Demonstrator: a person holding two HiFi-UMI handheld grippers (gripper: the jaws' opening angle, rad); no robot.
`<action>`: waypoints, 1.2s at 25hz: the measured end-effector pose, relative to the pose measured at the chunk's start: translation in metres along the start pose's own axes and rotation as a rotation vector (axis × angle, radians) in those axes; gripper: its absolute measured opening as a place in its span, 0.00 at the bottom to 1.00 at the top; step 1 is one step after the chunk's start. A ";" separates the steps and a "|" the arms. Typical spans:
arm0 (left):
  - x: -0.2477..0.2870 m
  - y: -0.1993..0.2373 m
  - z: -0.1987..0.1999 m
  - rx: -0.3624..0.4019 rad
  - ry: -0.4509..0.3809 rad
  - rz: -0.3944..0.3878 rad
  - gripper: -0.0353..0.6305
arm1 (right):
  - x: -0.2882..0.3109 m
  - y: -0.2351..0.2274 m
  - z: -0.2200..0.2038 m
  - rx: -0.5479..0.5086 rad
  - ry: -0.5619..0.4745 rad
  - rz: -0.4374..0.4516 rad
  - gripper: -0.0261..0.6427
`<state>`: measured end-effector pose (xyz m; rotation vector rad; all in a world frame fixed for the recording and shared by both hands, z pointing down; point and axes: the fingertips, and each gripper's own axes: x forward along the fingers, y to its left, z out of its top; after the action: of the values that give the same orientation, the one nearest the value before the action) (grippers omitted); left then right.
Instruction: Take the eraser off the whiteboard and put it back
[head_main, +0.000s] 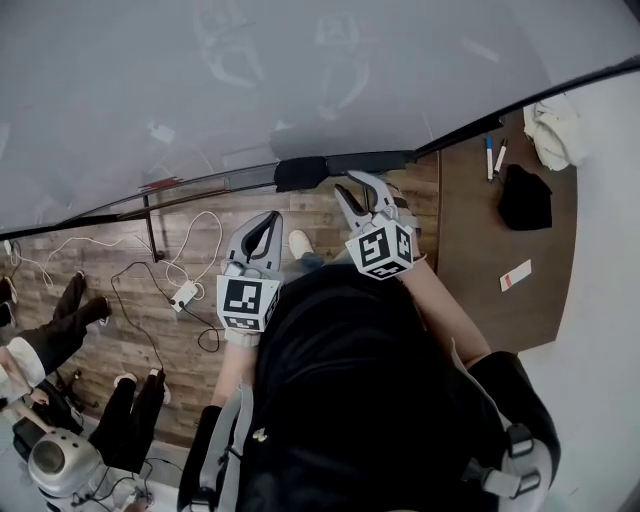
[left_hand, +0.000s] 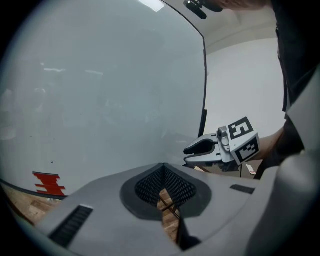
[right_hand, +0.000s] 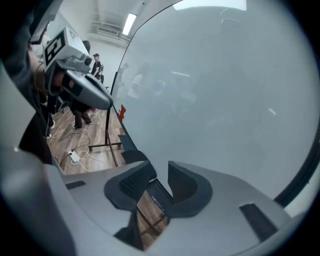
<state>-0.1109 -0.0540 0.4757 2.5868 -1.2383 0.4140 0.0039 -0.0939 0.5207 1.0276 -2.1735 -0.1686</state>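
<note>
Ribbed right gripper (right_hand: 159, 168) jaws apart; black oblong, probably eraser (head_main: 300, 172), on ledge (head_main: 215, 181).

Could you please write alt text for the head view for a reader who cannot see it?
Seen from above, a person holds two tools toward a whiteboard: the right tool, jaws apart and empty, close to a black eraser on the board's lower rail, the left tool shut beside it.

Board ahead, open air between the tools
The large glossy white whiteboard (head_main: 300, 80) walls off everything ahead of the left gripper (head_main: 266, 220) and the right gripper (head_main: 352, 188). Its black tray rail (head_main: 200, 183) runs just ahead of their tips, and the gap between them is free.
</note>
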 end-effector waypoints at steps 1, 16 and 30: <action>0.004 -0.007 0.003 0.006 -0.003 -0.011 0.06 | -0.008 -0.007 -0.001 0.031 -0.013 -0.010 0.21; 0.055 -0.081 0.049 0.064 -0.048 -0.171 0.06 | -0.121 -0.088 -0.020 0.462 -0.167 -0.121 0.13; 0.083 -0.131 0.081 0.084 -0.063 -0.318 0.06 | -0.197 -0.105 -0.045 0.630 -0.219 -0.217 0.12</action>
<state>0.0536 -0.0605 0.4177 2.8223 -0.8190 0.3281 0.1827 -0.0151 0.4041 1.6608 -2.3645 0.3451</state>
